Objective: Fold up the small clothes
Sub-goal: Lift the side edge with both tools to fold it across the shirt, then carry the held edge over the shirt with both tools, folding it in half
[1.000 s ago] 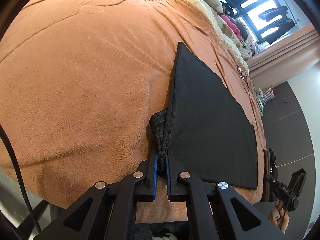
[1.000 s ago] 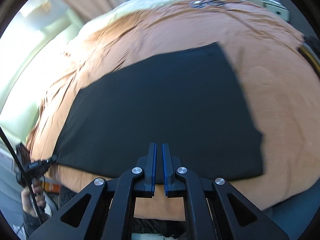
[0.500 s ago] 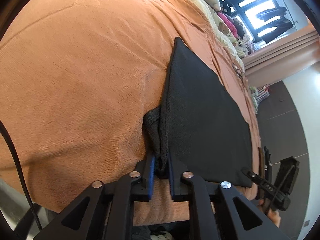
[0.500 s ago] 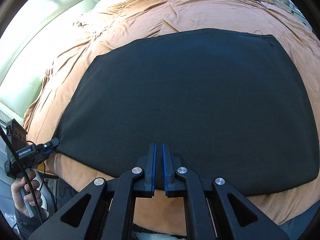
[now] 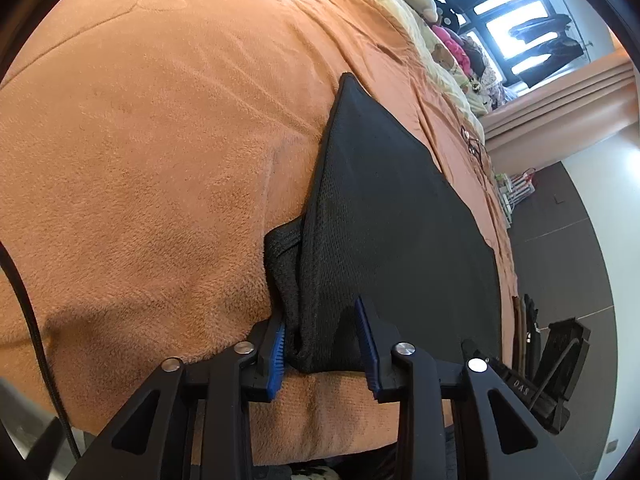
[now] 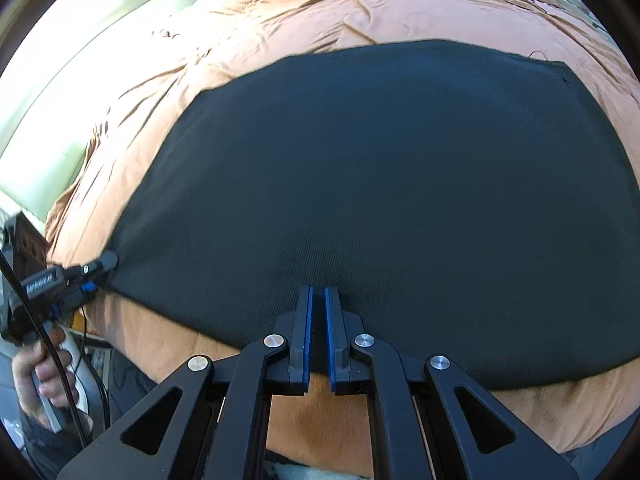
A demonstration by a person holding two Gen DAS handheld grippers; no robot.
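A black garment [image 6: 380,184] lies flat on the orange blanket [image 5: 140,140] of a bed. In the left wrist view its near left corner [image 5: 304,280] is bunched up between the fingers of my left gripper [image 5: 322,334], whose jaws stand open around it. My right gripper [image 6: 316,300] is shut, its tips resting at the garment's near edge, and I cannot tell whether cloth is pinched in it. The left gripper also shows in the right wrist view [image 6: 94,272] at the garment's left corner, and the right gripper shows in the left wrist view [image 5: 520,380].
The bed's near edge runs just below both grippers. Stuffed toys and clothes [image 5: 452,44] lie along the far side of the bed by a window. A pale headboard or wall [image 6: 80,80] is to the left. Dark floor [image 5: 580,240] lies beyond the bed.
My left gripper has opened and let go of the garment's corner. My right gripper has moved in closer over the garment, which has settled flat.
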